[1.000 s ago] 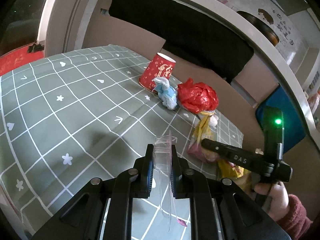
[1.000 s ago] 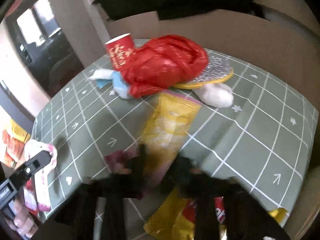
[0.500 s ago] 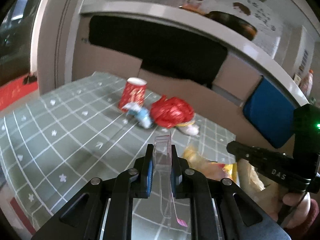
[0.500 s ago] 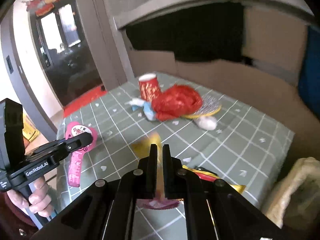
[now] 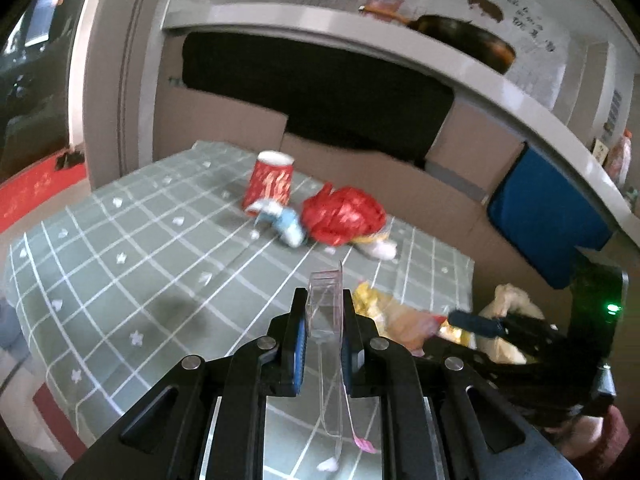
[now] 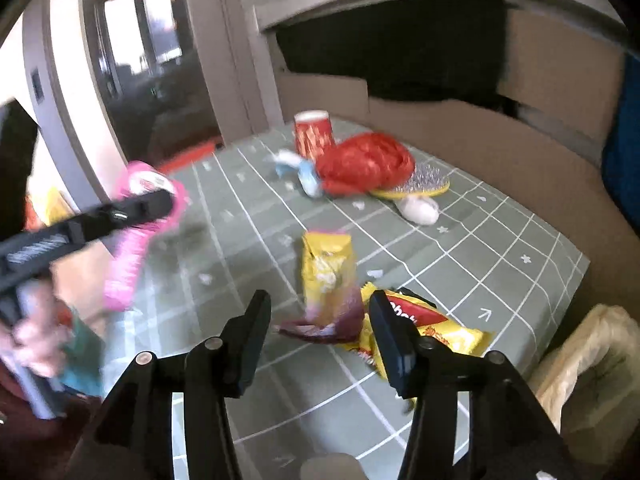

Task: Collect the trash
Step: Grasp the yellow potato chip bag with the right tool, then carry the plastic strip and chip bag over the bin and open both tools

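The left gripper point(image 5: 325, 322) is clamped on a clear, stiff plastic package point(image 5: 326, 300), its blue pads pressing the thin transparent shell; only the right wrist view shows the package's glossy pink card backing point(image 6: 136, 236). The right gripper point(image 6: 318, 318) has just been opening and its jaws now stand apart, with a crinkly yellow snack bag point(image 6: 326, 264) showing between them but not pinched, its purple end sagging toward the grid-patterned green tablecloth point(image 6: 500, 272). Just right of it lies a flat, shiny yellow-and-red wrapper point(image 6: 436, 332). Farther off sit a red paper cup point(image 5: 269, 178), a crumpled red foil bag point(image 5: 344, 216) and a white-and-blue wad point(image 5: 280, 220). Only the right view shows the glittery oval brush point(image 6: 420, 182) and a pale bag point(image 6: 592, 360) at the near right.
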The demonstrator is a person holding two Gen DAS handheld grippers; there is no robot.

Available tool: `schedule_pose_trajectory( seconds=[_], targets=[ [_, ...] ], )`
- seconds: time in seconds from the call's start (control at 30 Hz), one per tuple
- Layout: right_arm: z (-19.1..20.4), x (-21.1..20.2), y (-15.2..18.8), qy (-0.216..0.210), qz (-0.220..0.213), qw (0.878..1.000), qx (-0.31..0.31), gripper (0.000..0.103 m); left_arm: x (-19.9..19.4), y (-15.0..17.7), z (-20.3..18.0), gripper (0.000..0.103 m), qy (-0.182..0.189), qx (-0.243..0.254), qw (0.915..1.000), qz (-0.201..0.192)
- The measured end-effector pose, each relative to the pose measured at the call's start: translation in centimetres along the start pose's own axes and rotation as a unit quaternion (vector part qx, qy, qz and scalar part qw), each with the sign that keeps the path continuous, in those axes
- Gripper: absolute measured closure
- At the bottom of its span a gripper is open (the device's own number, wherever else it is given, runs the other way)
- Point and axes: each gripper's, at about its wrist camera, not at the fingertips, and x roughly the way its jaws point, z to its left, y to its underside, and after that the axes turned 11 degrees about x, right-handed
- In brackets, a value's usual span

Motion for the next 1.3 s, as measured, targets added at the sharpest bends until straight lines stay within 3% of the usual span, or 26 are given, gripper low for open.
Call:
schedule_pose_trajectory(
  seconds=[0.1,0.2,0.3,0.37,0.6,0.87,1.07,1.3],
  targets=[
    [-0.3,2.4,-0.4,0.023,0.013,1.0,-0.007,0.054,0.6,0.6,1.0,0.089,-0.005,-0.009,0.9998,0.015],
    [-1.3,5.1,-0.5,0.022,0.053,0.998,0.011,0.054,1.0,1.1,1.6,0.089,-0.002,-0.02,0.9995,0.026],
    [-1.4,5.8,0.0,0.013,0.067,0.998,0.013,0.074,1.2,1.2,1.6,0.089,-0.002,-0.02,0.9994,0.028],
    [-0.9,5.1,0.1,0.031,0.05,0.998,0.0,0.077,1.3,1.2,1.3,0.089,-0.001,-0.016,0.9995,0.028],
    [0.6,-1.7,-1.0,0.041,-0.039,0.998,-0.03,0.08,0.3,-0.3,-1.1,0.089,0.011,0.007,0.9999,-0.001],
    [-0.3,-9.2,-1.4,0.052,-0.112,0.992,-0.007,0.08,-1.5,-2.9,-5.9,0.089,0.029,0.064,0.9964,-0.047],
    [-3.6,-14.8,-0.1,0.078,-0.159,0.983,0.041,0.079,-2.1,-4.1,-11.4,0.089,0.077,0.11,0.9884,-0.071],
    [-7.5,-20.6,2.2,0.126,-0.204,0.966,0.098,0.079,-1.3,-4.7,-19.0,0.089,0.14,0.164,0.9731,-0.08]
  ],
)
